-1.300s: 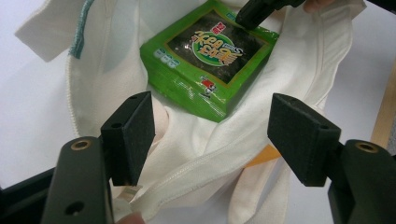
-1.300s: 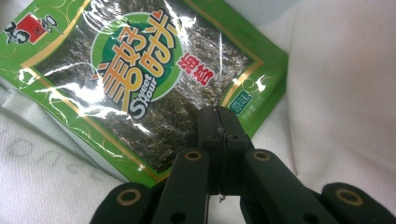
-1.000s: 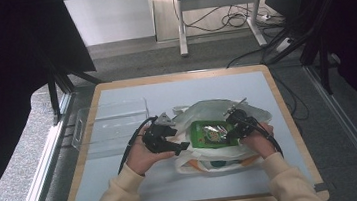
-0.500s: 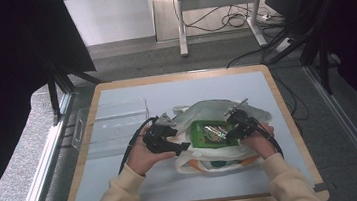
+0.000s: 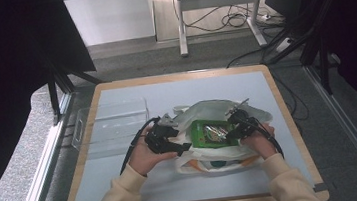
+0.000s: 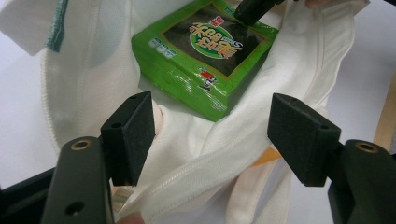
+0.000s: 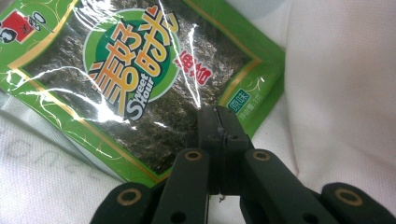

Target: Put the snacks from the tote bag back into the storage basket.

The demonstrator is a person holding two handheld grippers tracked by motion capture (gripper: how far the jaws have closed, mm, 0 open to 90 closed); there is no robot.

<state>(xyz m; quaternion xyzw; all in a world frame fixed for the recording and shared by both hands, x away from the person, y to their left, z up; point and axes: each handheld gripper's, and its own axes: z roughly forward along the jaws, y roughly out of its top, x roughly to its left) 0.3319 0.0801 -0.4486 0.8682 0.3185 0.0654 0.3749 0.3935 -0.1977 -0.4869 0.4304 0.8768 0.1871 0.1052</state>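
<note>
1. High view: a person's two sleeved forearms reach in over a wood-edged table with a pale blue top, each hand holding a black gripper at a white cloth bag that lies near the middle.
2. A green seaweed pack rests inside the bag's open mouth, between the two grippers.
3. Left gripper sits at the bag's left edge; in its own view its jaws stand wide apart, with a fold of the bag's seamed rim running between them, and neither pad visibly presses the cloth.
4. Right gripper is at the pack's right end; in its own view the jaws are pressed together with no gap, their tips over the pack's dark printed face near a corner.
5. Whether those closed tips pinch the wrapper or merely rest on it is hard to make out.
6. A clear plastic tray stands on the table's left side, just beside the left hand.
7. Beyond the table, cables lie on the floor around a metal stand.
</note>
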